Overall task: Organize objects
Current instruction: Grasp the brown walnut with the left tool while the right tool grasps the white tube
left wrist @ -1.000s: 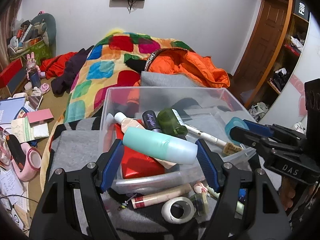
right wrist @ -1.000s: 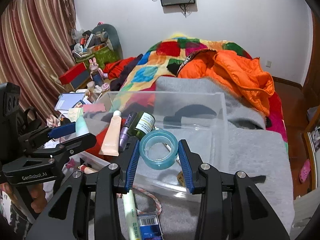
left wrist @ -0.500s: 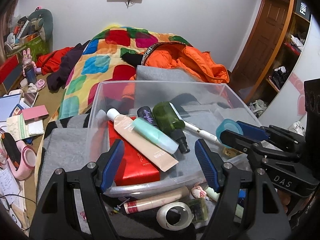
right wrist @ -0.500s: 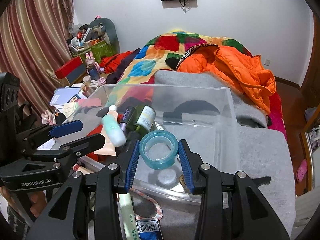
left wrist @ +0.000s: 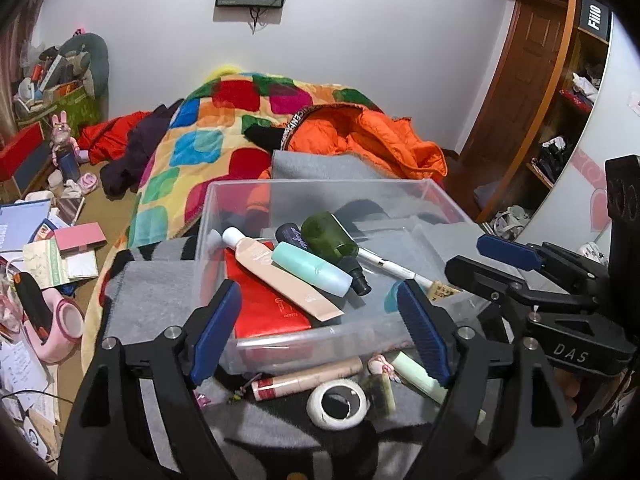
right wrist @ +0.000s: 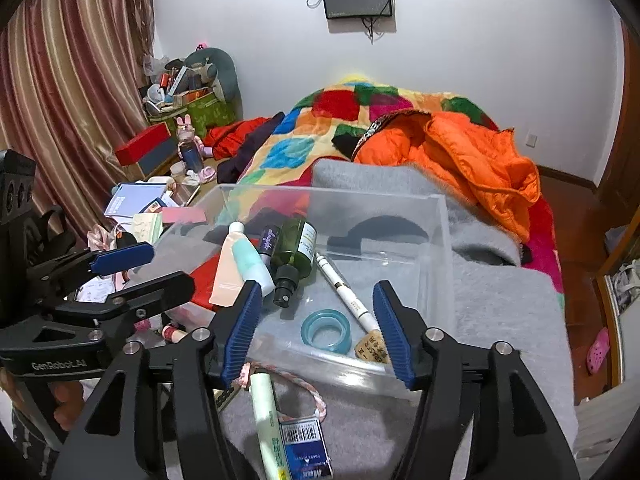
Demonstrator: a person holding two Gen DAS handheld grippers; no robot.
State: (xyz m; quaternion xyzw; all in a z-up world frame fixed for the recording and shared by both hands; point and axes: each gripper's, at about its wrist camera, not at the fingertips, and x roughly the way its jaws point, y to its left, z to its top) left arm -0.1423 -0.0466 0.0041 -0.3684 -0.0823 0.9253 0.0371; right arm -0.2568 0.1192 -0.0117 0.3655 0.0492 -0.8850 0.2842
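Observation:
A clear plastic box (left wrist: 320, 192) stands on a grey blanket. Inside lie a teal bottle (left wrist: 312, 268), a peach tube (left wrist: 280, 276), a green bottle (left wrist: 328, 236), a red packet (left wrist: 264, 312) and a white pen (left wrist: 392, 268). A blue tape ring (right wrist: 326, 330) lies flat on the box floor near the front wall. My left gripper (left wrist: 320, 332) hovers over the box's near edge, jaws opening, nothing between them. My right gripper (right wrist: 319, 330) hangs above the tape ring, jaws opening, pads clear of it. Each gripper also shows in the other's view, the right gripper (left wrist: 492, 264) and the left gripper (right wrist: 140, 274).
In front of the box lie a white tape roll (left wrist: 338, 400), a pinkish tube (left wrist: 308, 376), a pale green tube (right wrist: 266, 412) and a blue barcoded packet (right wrist: 306, 444). Behind is a patchwork quilt (left wrist: 188, 152) with an orange jacket (left wrist: 368, 140). Papers and clutter cover the floor at left.
The left gripper let go of the teal bottle, which now lies on the peach tube. The right gripper released the blue tape ring, which dropped to the box floor. Both jaws stand wider.

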